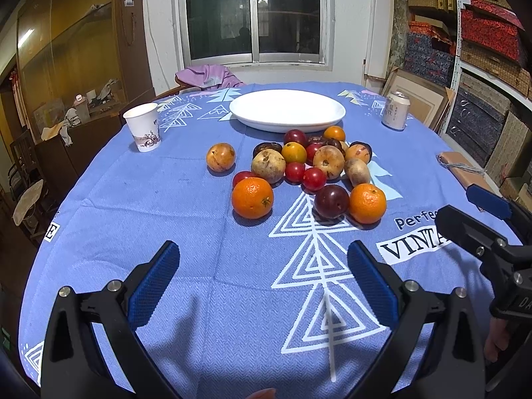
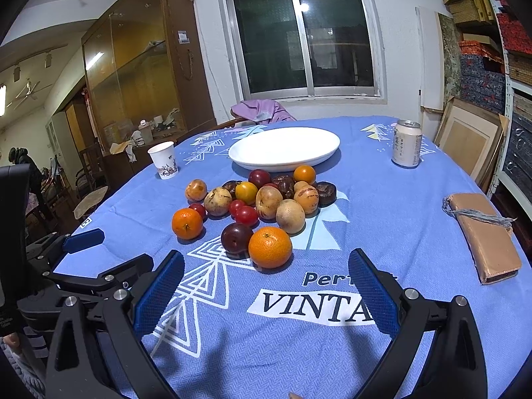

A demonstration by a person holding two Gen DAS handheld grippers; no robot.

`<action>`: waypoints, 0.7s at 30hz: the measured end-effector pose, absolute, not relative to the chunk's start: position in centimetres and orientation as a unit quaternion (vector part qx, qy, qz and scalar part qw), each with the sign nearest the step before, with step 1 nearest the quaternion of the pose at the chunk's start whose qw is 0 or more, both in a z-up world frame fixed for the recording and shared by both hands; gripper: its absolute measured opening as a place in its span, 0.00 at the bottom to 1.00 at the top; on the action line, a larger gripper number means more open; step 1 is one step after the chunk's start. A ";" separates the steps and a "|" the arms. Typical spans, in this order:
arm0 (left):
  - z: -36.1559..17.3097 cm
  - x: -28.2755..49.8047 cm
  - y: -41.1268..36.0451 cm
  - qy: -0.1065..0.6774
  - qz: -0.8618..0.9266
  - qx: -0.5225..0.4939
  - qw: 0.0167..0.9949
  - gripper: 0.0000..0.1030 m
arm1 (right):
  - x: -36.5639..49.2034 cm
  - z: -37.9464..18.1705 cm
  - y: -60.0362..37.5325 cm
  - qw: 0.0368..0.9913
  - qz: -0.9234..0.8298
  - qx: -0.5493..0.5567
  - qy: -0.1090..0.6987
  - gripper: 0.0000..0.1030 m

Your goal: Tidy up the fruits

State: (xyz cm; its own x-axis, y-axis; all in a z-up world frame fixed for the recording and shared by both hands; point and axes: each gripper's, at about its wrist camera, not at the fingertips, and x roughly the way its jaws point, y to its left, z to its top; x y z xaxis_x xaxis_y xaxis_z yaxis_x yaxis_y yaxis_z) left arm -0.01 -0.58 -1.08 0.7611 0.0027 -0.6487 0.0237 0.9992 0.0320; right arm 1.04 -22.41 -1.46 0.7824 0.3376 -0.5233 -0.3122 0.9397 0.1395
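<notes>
A pile of fruit lies on the blue tablecloth: two oranges [image 1: 252, 197] [image 1: 367, 203], a dark plum [image 1: 331, 201], red tomatoes [image 1: 314, 178], tan pears [image 1: 268, 166] and dark fruits. One tan fruit [image 1: 220, 157] sits apart at the left. A white empty plate [image 1: 288, 109] stands behind the pile. My left gripper [image 1: 264, 256] is open and empty, short of the pile. My right gripper [image 2: 266, 266] is open and empty, just before the nearest orange [image 2: 270, 247] and plum [image 2: 236, 237]. The plate [image 2: 284, 148] also shows in the right wrist view.
A paper cup [image 1: 143, 127] stands at the left, a drink can [image 1: 395, 110] at the far right, a brown wallet-like case [image 2: 485, 236] near the right edge. The right gripper [image 1: 478, 219] shows at the left view's right side. Shelves and cabinets surround the table.
</notes>
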 end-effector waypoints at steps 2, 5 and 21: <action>-1.2 0.0 -0.5 0.347 -0.005 0.019 0.938 0.96 | 1.1 -1.6 -22.4 0.943 0.171 0.024 0.283 0.97; -1.3 0.1 -0.6 0.349 -0.006 0.019 0.937 0.96 | 0.9 -1.4 -22.6 0.943 0.170 0.025 0.284 0.97; -1.5 0.1 -0.8 0.353 -0.007 0.020 0.935 0.96 | 0.9 -1.4 -22.5 0.943 0.169 0.024 0.285 0.97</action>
